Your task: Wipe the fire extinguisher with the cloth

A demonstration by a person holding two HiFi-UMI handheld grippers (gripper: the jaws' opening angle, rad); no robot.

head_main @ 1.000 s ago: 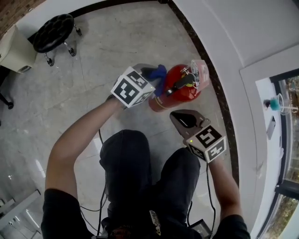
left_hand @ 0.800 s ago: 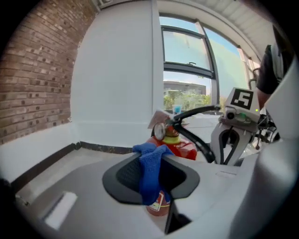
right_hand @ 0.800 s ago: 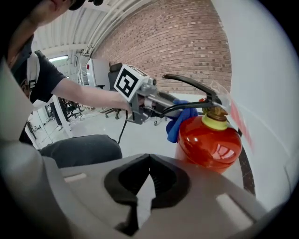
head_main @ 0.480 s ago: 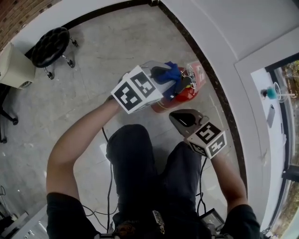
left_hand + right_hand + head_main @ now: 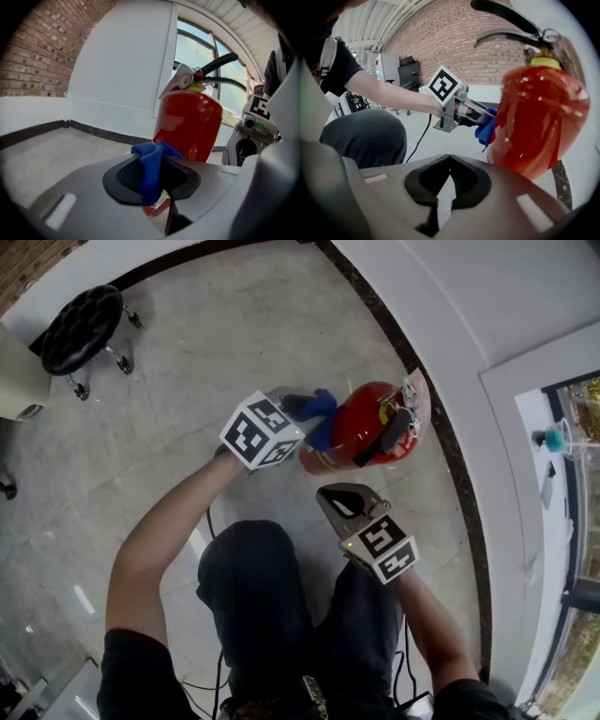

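A red fire extinguisher (image 5: 366,432) with a black handle stands on the floor close to the wall. My left gripper (image 5: 305,412) is shut on a blue cloth (image 5: 322,413), which lies against the cylinder's left side. In the left gripper view the cloth (image 5: 152,171) bunches between the pads, with the extinguisher (image 5: 192,122) right behind it. My right gripper (image 5: 343,503) is shut and empty, a short way in front of the extinguisher. The right gripper view shows the cylinder (image 5: 534,122) at the right, with the cloth (image 5: 487,129) touching it.
A black wheeled stool (image 5: 80,320) stands at the far left. The white wall with its dark baseboard (image 5: 445,442) curves just behind the extinguisher. A window sill (image 5: 553,474) lies at the right. The person's knees (image 5: 253,568) and cables are below the grippers.
The left gripper carried the cloth up over the extinguisher's top, then back down to its left side. The right gripper sank a little toward the person.
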